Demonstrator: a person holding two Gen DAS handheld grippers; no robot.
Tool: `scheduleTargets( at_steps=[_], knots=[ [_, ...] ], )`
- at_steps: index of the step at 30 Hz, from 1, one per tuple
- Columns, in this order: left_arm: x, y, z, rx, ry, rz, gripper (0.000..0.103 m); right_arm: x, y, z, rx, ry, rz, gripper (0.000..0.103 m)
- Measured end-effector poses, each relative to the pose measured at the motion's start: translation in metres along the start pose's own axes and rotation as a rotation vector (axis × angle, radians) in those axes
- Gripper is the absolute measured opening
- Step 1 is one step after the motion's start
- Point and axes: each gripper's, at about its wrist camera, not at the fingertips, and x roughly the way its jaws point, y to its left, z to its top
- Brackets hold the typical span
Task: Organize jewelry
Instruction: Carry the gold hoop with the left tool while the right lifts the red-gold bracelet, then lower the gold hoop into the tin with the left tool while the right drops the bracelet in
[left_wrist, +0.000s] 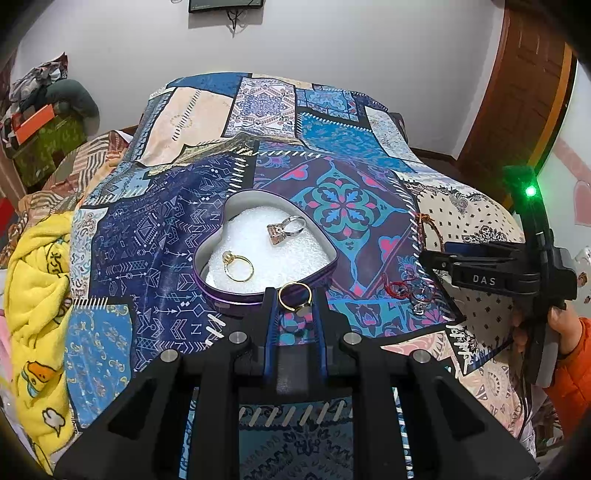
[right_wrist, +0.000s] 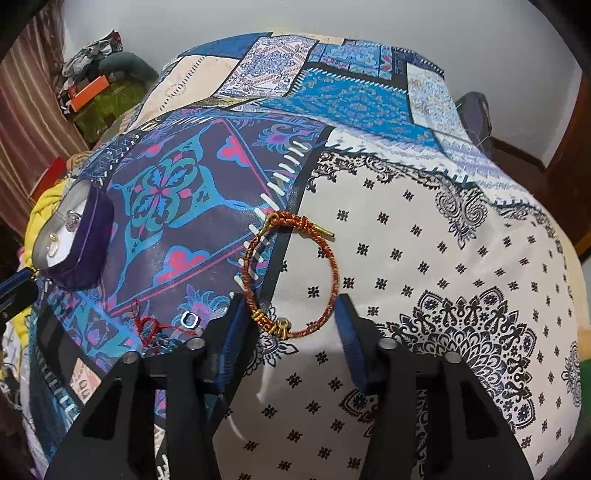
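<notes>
A purple heart-shaped tin (left_wrist: 221, 301) with white padding sits on the patchwork cloth; it also shows at the left of the right wrist view (right_wrist: 85, 258). Inside lie a silver ring with a stone (left_wrist: 286, 228) and a gold ring (left_wrist: 239, 266). My left gripper (left_wrist: 294, 304) is shut on a second gold ring (left_wrist: 295, 297), held just before the tin's near rim. My right gripper (right_wrist: 291, 314) is open, its fingers either side of a red and gold braided bracelet (right_wrist: 290, 277) lying on the cloth. A red cord charm (right_wrist: 149, 328) and a small silver ring (right_wrist: 190, 319) lie left of it.
The patchwork cloth (left_wrist: 332, 147) covers a raised surface that drops off at the edges. A yellow blanket (left_wrist: 33, 295) lies at the left. Clutter with an orange box (left_wrist: 33, 122) stands far left. A wooden door (left_wrist: 517, 92) is at the right.
</notes>
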Motion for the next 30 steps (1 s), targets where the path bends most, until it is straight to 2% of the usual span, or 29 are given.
scheduleTargets(
  at_steps=[1,4,11,17,22,30],
  knots=[
    [0.000,-0.001,0.000,0.001,0.000,-0.001,0.017,-0.001,-0.001,0.000,0.005,-0.003,0.004,0.015],
    [0.000,-0.003,-0.002,0.006,0.000,-0.003,0.017,-0.001,-0.004,-0.001,0.022,-0.007,0.018,0.010],
    [-0.007,-0.002,-0.001,0.008,-0.012,-0.001,0.017,-0.011,-0.002,-0.003,0.037,-0.024,0.036,0.006],
    [-0.017,0.006,0.002,-0.007,-0.032,0.011,0.017,-0.037,0.010,0.008,0.015,-0.096,0.054,0.006],
    [-0.024,0.012,0.003,-0.022,-0.049,0.017,0.017,-0.054,0.018,0.012,-0.010,-0.153,0.036,0.006],
    [-0.031,0.017,0.004,-0.024,-0.063,0.020,0.017,-0.077,0.033,0.021,-0.046,-0.206,0.083,0.006]
  ],
)
